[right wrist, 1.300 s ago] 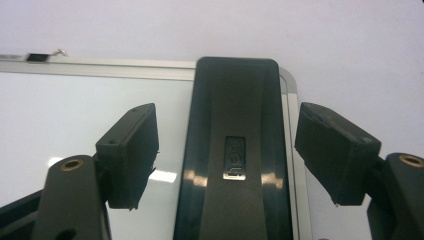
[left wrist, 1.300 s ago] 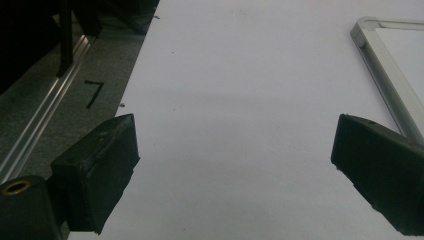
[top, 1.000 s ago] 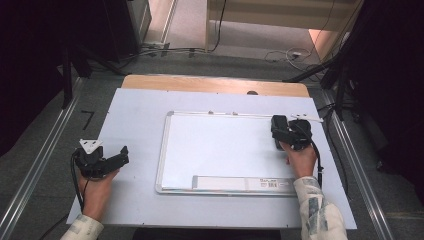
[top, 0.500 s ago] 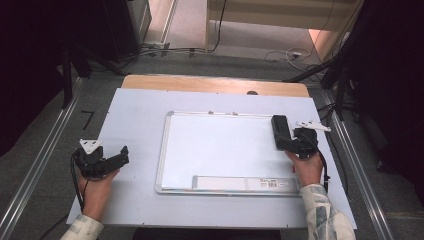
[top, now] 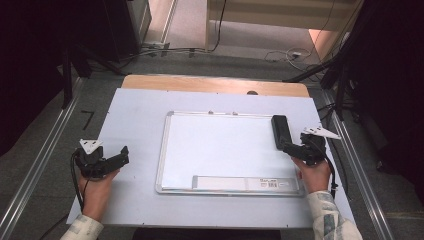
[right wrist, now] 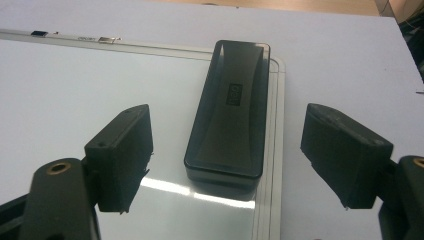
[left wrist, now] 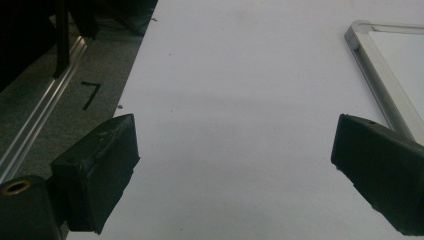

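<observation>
Eraser [top: 280,131], black and oblong, is seen lying on the whiteboard [top: 220,150] at its far right corner, partly over the frame rail, toward the right edge of the table [top: 135,115]. Its long axis runs from near edge to far edge of the table, roughly in line with the right tool's [top: 287,147] reach. In the right gripper view the eraser [right wrist: 229,132] is placed just ahead of the right tool [right wrist: 227,162], centred in the gap between the two black jaws, which are held wide apart with nothing clamped; the pads are not touching its sides. The near end of the eraser is judged closest to the tool, so a short advance along the long axis would bring the jaws astride its narrow width. The left tool [top: 122,155] is rested well apart, near the left edge of the table, jaws also spread wide and empty over bare table [left wrist: 240,100], with only the whiteboard frame [left wrist: 380,85] at its side. The right hand [top: 312,175] is clearly the nearer one.
</observation>
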The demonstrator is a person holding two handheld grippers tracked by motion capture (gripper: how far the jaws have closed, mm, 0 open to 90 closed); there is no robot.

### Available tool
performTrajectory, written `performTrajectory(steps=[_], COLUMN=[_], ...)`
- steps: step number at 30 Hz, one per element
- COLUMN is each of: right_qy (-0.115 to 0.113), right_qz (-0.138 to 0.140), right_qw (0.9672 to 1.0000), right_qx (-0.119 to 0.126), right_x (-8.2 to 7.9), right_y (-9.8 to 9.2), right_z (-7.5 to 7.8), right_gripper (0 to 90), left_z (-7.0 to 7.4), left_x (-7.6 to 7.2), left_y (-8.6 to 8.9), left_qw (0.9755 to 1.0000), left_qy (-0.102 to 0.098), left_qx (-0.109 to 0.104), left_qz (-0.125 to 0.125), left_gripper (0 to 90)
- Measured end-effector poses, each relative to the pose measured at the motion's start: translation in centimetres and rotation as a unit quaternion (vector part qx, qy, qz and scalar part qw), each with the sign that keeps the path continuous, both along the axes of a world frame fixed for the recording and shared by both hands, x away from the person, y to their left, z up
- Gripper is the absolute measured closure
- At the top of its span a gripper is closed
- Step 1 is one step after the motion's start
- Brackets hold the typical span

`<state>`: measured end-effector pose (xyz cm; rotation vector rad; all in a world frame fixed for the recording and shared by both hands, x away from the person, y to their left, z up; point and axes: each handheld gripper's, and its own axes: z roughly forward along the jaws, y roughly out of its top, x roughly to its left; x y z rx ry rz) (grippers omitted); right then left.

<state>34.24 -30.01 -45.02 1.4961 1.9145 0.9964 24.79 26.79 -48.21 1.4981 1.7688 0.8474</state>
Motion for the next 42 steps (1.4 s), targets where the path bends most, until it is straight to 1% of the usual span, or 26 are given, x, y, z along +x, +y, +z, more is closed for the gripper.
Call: performTrajectory(steps=[14, 21, 30, 38, 42], right_qy=[-0.004, -0.005, -0.005, -0.004, -0.005], right_qz=[0.003, -0.005, -0.011, -0.019, -0.027], right_qw=[1.0, 1.0, 0.9999, 0.9998, 0.9996], right_qx=[-0.002, 0.002, 0.001, 0.003, 0.006], right_x=[-1.6, -2.3, -3.2, -4.4, -5.0], right_y=[-1.3, -2.3, -3.5, -4.7, -5.5], right_z=[0.3, 0.3, 0.1, 0.1, 0.0], right_gripper=[19.8, 19.9, 20.0, 20.2, 20.2], left_z=[-0.1, -0.1, -0.1, 0.0, -0.1], left_x=[0.1, 0.0, 0.0, 0.0, 0.1], left_y=[-0.1, -0.1, -0.1, -0.2, -0.2], left_qw=[1.0, 1.0, 1.0, 1.0, 1.0], left_qy=[0.003, 0.003, 0.002, 0.002, 0.002], left_qx=[0.001, 0.0, 0.0, 0.0, 0.001], left_qz=[0.001, 0.0, 0.0, 0.001, 0.0], left_gripper=[5.5, 5.5, 5.5, 5.5, 5.5])
